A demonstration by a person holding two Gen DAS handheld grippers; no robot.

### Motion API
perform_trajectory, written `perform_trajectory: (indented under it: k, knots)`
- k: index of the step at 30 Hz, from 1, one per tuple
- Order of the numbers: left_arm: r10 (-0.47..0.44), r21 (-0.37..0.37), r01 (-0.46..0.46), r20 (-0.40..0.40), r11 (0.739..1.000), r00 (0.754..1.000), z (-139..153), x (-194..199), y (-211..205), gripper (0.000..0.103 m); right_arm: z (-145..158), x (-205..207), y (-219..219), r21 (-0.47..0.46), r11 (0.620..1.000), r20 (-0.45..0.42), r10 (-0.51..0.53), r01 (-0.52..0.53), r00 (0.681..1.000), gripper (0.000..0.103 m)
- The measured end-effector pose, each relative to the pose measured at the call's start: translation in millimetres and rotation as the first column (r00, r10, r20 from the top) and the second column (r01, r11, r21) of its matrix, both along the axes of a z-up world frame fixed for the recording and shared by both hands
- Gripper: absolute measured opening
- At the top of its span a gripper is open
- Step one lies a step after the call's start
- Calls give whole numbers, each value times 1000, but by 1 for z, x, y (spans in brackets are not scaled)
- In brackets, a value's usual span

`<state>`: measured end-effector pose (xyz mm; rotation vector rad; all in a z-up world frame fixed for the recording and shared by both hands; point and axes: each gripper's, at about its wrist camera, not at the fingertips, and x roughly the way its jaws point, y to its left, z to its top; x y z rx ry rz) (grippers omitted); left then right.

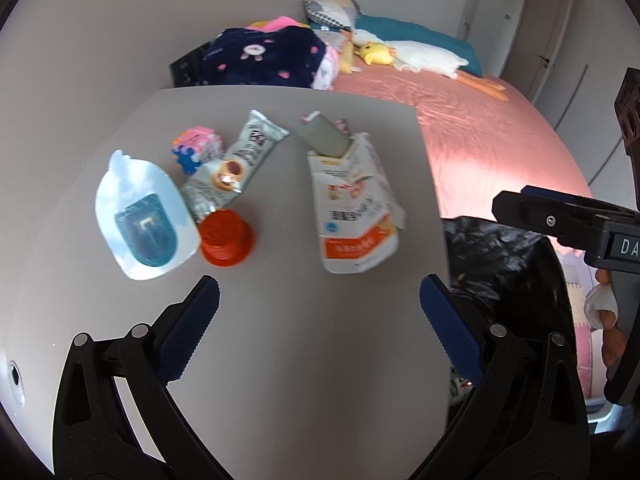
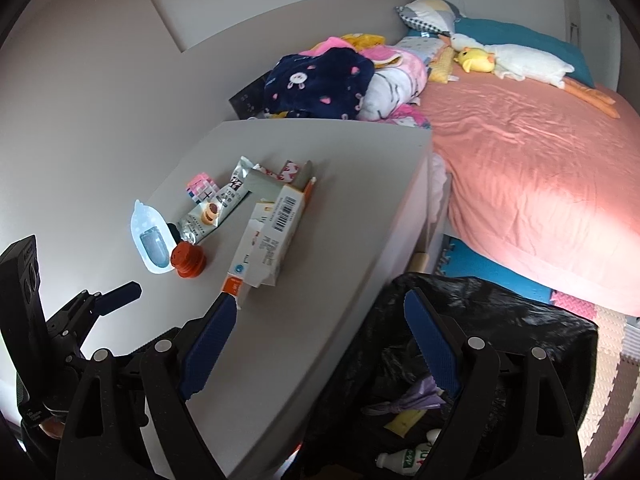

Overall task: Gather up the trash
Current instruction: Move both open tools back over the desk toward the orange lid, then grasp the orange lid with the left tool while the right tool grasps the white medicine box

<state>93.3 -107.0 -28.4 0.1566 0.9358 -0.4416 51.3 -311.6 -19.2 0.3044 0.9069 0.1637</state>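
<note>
Trash lies on a grey table [image 1: 280, 320]: a torn white-and-orange carton [image 1: 354, 216], a red ridged cap [image 1: 226, 238], a clear blister pack [image 1: 140, 220] and a silver snack wrapper [image 1: 236, 160]. My left gripper [image 1: 320, 308] is open and empty, above the table just short of the cap and carton. My right gripper [image 2: 320, 328] is open and empty over the table's right edge and a black trash bag [image 2: 500, 320], which holds bottles and paper. The carton [image 2: 268, 236] and the cap [image 2: 186, 260] also show in the right wrist view.
A pink-and-blue puzzle cube [image 1: 196, 148] sits behind the wrapper. A bed with a pink sheet [image 2: 540, 160], plush toys and piled clothes [image 2: 320, 80] stands to the right of the table. Foam floor mats [image 2: 600, 344] lie beside the bag.
</note>
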Motion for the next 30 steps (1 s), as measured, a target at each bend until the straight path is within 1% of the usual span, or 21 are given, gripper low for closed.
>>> perform_trajectory:
  k: [6,8,13,17,20,22,26,30]
  knots:
    - [64,8,-64,6,998,998,-7,13,16,95,-8,20,14,6,999,-18,32,-32,999,86]
    - [89,-1,-89,0,996,996,-11,20,22,88,-12,27,19,10,999,-21,39,-39,999,86]
    - [143,-2,-143,-23,990,990,-21,39,32,77,-21,45,30,27,999,-37,46,-45,998,86]
    - [167,-1,-167,-32,986,985,-28,50,35,70,-30,56,37,35,999,-55,42,-41,998,85]
    - [171,1,-171,-38,985,985,-32,56,34,65,-37,64,40,46,998,-72,44,-40,996,81]
    - [174,1,-174,-35,985,984,-33,59,33,63,-40,68,42,47,998,-79,41,-37,996,78]
    - [175,-2,-175,-41,984,984,-36,63,32,57,-44,76,44,44,999,-82,35,-32,996,76]
    - [180,-13,-181,-54,983,982,-39,70,33,51,-48,84,47,41,999,-88,39,-35,995,69]
